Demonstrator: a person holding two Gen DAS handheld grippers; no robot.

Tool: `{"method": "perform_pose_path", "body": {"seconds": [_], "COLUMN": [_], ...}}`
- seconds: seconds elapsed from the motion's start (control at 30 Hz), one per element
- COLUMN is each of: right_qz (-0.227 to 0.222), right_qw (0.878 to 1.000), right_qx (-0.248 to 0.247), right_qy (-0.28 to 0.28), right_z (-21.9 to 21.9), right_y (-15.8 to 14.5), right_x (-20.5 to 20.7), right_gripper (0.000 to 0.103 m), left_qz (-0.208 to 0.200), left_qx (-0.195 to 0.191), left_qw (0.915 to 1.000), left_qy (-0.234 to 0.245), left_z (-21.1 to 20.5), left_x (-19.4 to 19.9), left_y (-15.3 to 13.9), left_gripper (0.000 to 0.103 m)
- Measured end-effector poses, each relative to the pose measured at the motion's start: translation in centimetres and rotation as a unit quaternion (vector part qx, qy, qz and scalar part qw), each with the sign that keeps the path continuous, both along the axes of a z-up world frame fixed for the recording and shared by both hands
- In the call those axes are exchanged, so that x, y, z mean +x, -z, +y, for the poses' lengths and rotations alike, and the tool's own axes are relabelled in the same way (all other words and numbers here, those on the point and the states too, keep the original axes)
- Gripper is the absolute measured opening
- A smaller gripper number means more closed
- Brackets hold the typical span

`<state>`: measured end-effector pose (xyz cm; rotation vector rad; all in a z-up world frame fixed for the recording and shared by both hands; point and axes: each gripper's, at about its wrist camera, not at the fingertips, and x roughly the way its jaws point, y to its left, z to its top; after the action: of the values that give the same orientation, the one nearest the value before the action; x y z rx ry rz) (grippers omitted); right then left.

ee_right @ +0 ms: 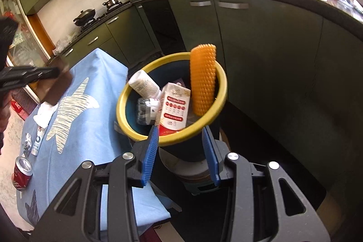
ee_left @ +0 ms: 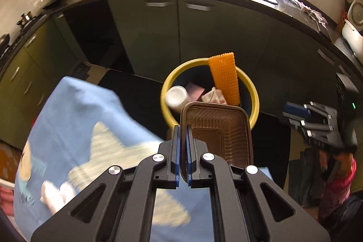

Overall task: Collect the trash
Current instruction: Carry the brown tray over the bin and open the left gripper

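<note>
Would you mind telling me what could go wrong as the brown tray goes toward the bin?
The left gripper pinches only one rim of the brown tray, so it may twist loose. The bin is crowded by an orange mesh sleeve and carton; the tray might perch on top or spill over.

Materials we see

We see a glossy brown ribbed plastic tray (ee_left: 217, 128), a smooth yellow-rimmed plastic bin (ee_right: 172, 140), matt blue cloth (ee_right: 95, 87), and a shiny metal can (ee_right: 22, 170).

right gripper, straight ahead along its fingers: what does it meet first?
Probably the yellow-rimmed trash bin: the open right gripper points at its near rim and dark wall, fingers flanking it. Depth is unclear, and contact can't be judged.
</note>
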<state>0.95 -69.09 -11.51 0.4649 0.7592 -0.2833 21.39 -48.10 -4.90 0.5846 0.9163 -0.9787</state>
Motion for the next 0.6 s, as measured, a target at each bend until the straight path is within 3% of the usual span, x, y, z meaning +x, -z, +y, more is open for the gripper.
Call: {"method": "perform_pose_path", "body": {"seconds": [0.13,0.4,0.5,0.57,0.6], "right_qz": [0.006,0.008,0.008,0.009,0.010], "right_qw": [1.000,1.000,1.000,1.000,1.000], "right_qx": [0.014,0.026,0.028,0.028,0.028], "right_qy": [0.008,0.007,0.002,-0.001,-0.003], "right_z": [-0.9,-1.2,-1.0,-0.8,-0.7], "right_y": [1.1,1.8,1.9,1.9,1.9], "right_x": [-0.6,-0.4,-0.2,-0.1,-0.1], "right_gripper": [0.038,0.038,0.038,0.039,0.039], "left_qz": [0.003,-0.025,-0.040,-0.050,-0.055], "left_qx": [0.006,0.025,0.026,0.020,0.014], "left_qw": [0.9999,0.9989,0.9978,0.9973,0.9970], "left_qy": [-0.012,-0.032,-0.046,-0.050,-0.053], "left_z": [-6.1,-12.7,-14.0,-14.1,-13.7], "left_x": [2.0,4.3,4.6,4.7,4.7], "left_y": [2.7,7.0,8.0,7.6,7.0], "left_gripper": [0.005,0.006,0.017,0.039,0.043]}}
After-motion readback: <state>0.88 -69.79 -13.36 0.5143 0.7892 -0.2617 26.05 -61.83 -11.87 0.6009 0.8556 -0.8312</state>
